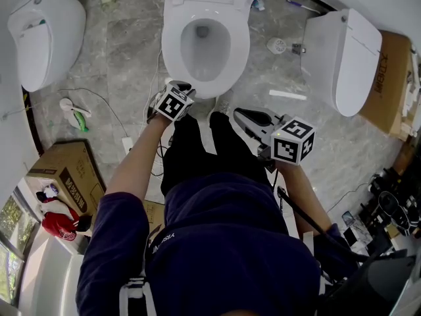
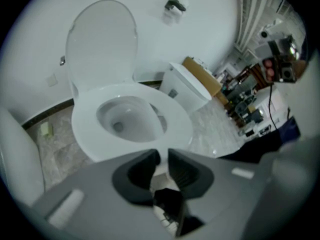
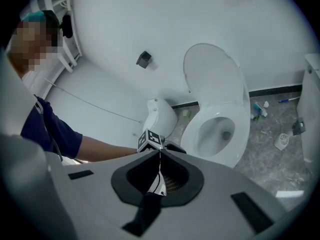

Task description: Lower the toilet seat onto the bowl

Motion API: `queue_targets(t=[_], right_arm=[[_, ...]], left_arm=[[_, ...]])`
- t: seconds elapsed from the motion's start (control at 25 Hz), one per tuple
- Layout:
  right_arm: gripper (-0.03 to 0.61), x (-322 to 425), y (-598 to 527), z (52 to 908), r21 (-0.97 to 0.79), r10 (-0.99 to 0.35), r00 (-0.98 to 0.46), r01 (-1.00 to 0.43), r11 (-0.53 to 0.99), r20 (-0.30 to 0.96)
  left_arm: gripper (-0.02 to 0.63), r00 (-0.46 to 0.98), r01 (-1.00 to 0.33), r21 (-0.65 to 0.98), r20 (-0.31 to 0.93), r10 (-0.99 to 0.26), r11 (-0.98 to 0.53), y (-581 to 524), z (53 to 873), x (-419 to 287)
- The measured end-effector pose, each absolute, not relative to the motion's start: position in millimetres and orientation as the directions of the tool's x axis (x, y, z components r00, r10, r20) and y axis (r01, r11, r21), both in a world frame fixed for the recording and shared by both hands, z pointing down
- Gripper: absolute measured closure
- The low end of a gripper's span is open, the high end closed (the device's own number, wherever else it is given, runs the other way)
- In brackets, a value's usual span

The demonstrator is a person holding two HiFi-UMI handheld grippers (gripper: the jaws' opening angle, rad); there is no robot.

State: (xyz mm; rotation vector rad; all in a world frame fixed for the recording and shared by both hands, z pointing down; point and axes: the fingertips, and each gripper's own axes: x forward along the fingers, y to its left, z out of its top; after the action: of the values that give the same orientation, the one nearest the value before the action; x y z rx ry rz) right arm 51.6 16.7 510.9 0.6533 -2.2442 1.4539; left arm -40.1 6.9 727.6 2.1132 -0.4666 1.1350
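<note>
The white toilet (image 1: 205, 45) stands straight ahead of me. Its lid (image 2: 102, 44) is upright against the wall, and the ring-shaped seat (image 2: 175, 116) looks to lie flat on the bowl. My left gripper (image 1: 183, 85) hovers just before the bowl's front rim. In the left gripper view its jaws (image 2: 164, 154) stand a narrow gap apart with nothing between them. My right gripper (image 1: 238, 112) hangs lower and to the right, away from the toilet; in the right gripper view its tips (image 3: 160, 153) meet, holding nothing.
A second toilet (image 1: 46, 35) stands at the left and a third (image 1: 342, 54) at the right. Cardboard boxes sit at the left (image 1: 66, 173) and far right (image 1: 388, 78). Cables and small litter lie on the marble floor. My dark trousers (image 1: 197, 150) fill the middle.
</note>
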Motion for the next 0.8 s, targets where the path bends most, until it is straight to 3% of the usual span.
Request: queue_targets(t=[0.16, 0.8], right_arm=[[0.569, 53, 16, 512, -0.741, -0.173, -0.816, -0.575, 0.346, 0.552], [0.569, 56, 22, 527, -0.749, -0.155, -0.809, -0.585, 0.312, 0.567]], left_arm=[[0.557, 0.526, -0.608, 0.374, 0.851, -0.003, -0.7, 4, 735, -46], [0.575, 0.487, -0.624, 0.384, 0.872, 0.046, -0.681, 13, 769, -53]])
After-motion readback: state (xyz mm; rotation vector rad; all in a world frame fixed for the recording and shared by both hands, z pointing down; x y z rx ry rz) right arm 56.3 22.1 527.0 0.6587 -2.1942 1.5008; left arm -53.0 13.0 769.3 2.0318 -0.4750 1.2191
